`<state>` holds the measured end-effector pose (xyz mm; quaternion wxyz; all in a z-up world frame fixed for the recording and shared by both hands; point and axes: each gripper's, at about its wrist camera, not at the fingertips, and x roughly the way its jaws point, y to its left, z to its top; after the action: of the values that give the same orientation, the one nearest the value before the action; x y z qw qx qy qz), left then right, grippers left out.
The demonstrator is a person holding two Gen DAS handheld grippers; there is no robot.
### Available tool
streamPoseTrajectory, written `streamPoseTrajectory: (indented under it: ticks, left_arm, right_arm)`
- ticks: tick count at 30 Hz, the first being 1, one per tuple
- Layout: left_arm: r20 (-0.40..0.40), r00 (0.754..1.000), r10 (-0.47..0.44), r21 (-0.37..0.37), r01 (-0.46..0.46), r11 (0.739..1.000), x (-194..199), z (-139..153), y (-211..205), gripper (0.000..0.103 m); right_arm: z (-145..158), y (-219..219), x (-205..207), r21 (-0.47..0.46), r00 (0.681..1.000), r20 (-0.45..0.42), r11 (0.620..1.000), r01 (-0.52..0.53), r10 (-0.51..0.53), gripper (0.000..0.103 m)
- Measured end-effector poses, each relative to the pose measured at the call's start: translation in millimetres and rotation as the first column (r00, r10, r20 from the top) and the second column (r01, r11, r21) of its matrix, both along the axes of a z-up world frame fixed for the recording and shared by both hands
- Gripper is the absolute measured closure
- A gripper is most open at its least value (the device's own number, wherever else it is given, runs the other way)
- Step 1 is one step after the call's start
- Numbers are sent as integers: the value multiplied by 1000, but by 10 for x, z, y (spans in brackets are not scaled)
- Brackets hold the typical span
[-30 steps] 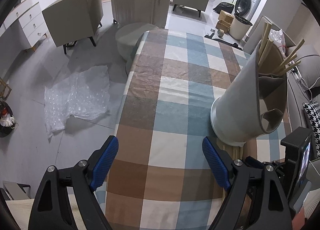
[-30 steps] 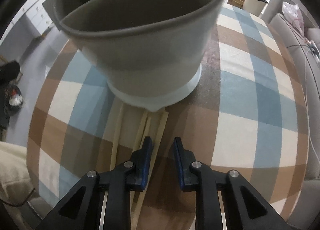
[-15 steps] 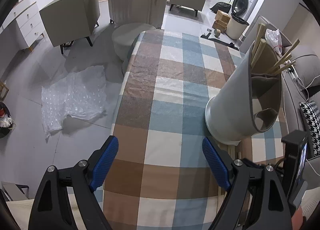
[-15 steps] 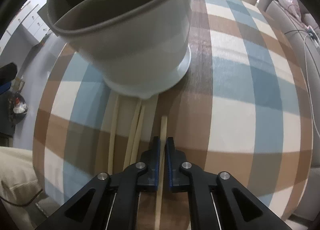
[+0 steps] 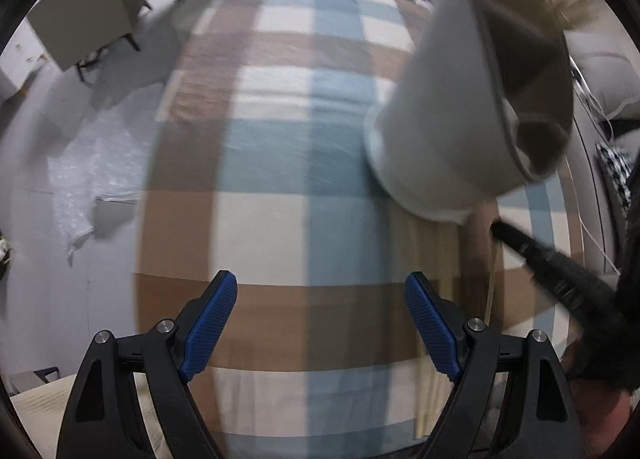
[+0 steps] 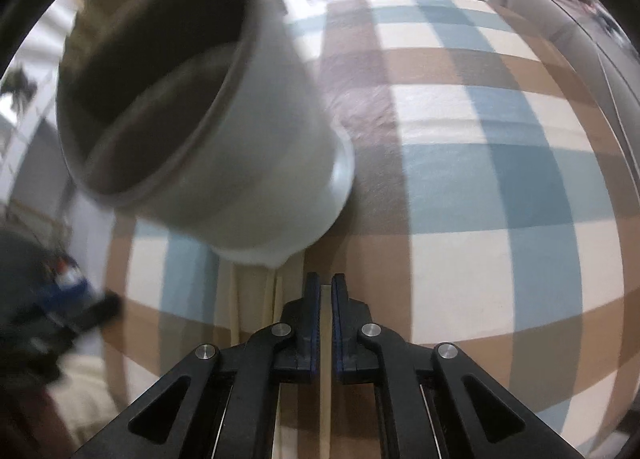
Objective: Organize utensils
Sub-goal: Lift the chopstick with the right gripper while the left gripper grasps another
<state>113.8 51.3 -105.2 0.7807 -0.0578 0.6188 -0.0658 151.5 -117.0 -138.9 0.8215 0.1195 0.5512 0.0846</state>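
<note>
So the right gripper has its blue pads pinched tight on a single chopstick, after closing in on it over the last moment. It's a pale, plain wooden stick, thin and flat-sided, sitting right in the narrow slot between the two pads. Its long axis runs along the gripper's own line, one end poking just past the fingertips toward the utensil holder, the rest trailing back under the gripper body and out the bottom of the right wrist view.

A few more chopsticks of the same pale wood lie on the checkered tablecloth, side by side just left of the held one, pointing at the holder's base. The holder is a white cup with a grey-brown lining and dividers inside; both views are blurry.

The left gripper hangs over the cloth with its pads spread wide and nothing between them. From its view the holder is up to the right, and sticks lie just below it.
</note>
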Motion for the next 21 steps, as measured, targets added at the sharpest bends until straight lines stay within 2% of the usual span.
streamPoseTrajectory:
  ticks: [3,8,15,17,21]
  left_arm:
    - [-14,999,-29,14,29,999,-5,-54,-164,21]
    - [-32,999,-33,35,35,999,-18,-116,-339,21]
    - [-44,999,8,101,-4,995,-36,-225,-447,31]
    - [-47,999,22,120,-17,993,-43,-260,-475,35]
    - [-27,1000,0,150,4,989,-75,-234,-589,37]
  right_arm:
    - [122,-282,-22,92,996,34,992,84,-88,98]
    - [190,-782,-71,227,974,36,951,209,-223,98]
    - [292,-1054,-161,282,960,52,926,250,-275,98]
    - [310,-1103,-189,274,961,46,928,251,-274,98]
    - [342,-1200,-256,276,957,52,926,259,-284,98]
